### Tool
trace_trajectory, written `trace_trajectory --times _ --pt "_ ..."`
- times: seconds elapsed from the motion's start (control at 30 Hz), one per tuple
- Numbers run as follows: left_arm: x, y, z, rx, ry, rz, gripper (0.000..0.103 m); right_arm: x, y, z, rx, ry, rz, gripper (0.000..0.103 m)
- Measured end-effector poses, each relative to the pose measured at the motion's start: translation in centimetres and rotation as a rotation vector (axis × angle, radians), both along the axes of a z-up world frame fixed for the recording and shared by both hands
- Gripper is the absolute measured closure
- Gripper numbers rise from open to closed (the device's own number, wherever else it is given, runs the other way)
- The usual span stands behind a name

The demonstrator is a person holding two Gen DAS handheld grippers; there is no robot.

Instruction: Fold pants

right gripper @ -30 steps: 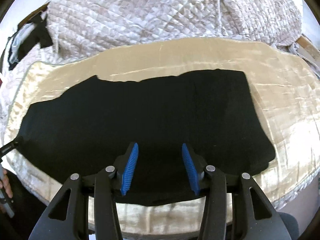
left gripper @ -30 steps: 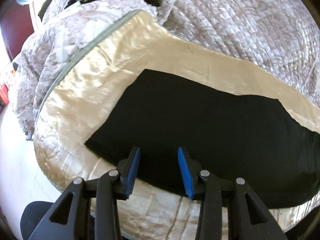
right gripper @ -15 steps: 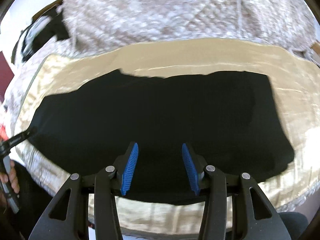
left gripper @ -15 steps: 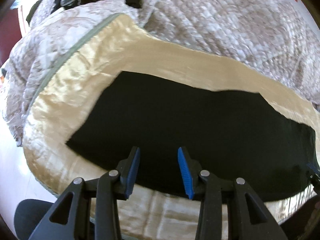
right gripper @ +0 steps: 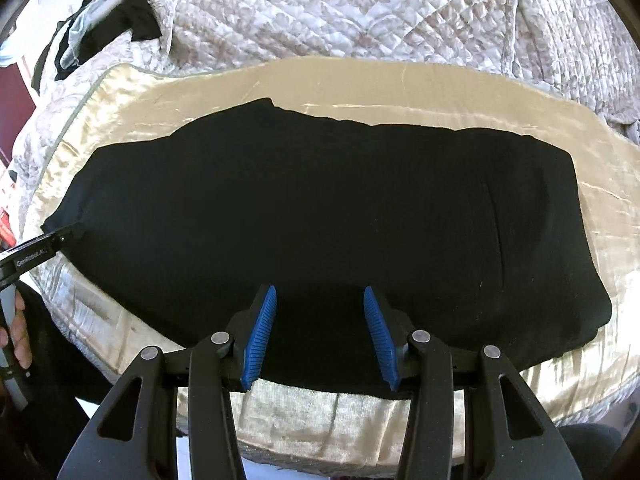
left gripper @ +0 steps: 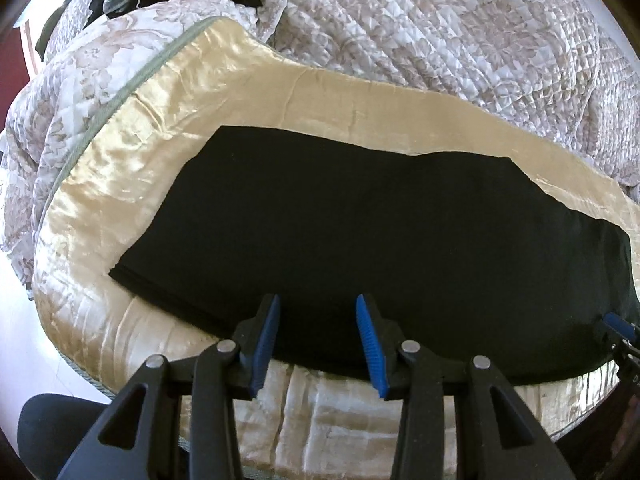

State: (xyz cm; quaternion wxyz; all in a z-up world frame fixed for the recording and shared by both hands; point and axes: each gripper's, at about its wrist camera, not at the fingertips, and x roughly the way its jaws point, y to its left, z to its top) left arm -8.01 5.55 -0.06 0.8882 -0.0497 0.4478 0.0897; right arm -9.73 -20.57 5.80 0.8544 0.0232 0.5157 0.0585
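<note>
Black pants lie flat, folded lengthwise, on a gold satin bed cover; they also fill the right wrist view. My left gripper is open and empty, just above the pants' near edge toward the leg end. My right gripper is open and empty over the near edge of the wider end. The left gripper shows in the right wrist view at the pants' left tip. The right gripper's blue tip shows at the far right of the left wrist view.
A quilted floral bedspread is bunched behind the gold cover. A pile of dark and pale clothes lies at the back left. The bed's front edge drops off just under the grippers.
Both grippers have shifted along the near edge of the pants and the views swung a little. Both stay open and empty. The pants have not moved.
</note>
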Motion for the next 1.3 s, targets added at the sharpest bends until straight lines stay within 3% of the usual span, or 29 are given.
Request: trace_trajectory --times 0.4,0.67,1.17,1.3 --pt "0.1 0.1 0.4 -0.010 -0.003 0.007 0.059 0.0 -0.5 0.6 -0.017 -0.019 -0.026 0.057" --pt "0.3 2.5 0.9 -0.012 -0.008 0.060 0.059 0.2 -1.9 0.5 -0.015 -0.006 -0.081 0.057" --pt "1.1 5.0 2.0 0.017 -0.031 0.103 0.059 0.5 -0.8 1.3 -0.008 -0.023 -0.049 0.057" --pt "1.4 6.2 2.1 0.011 -0.033 0.123 0.051 0.8 -0.5 1.3 -0.010 -0.020 -0.039 0.057"
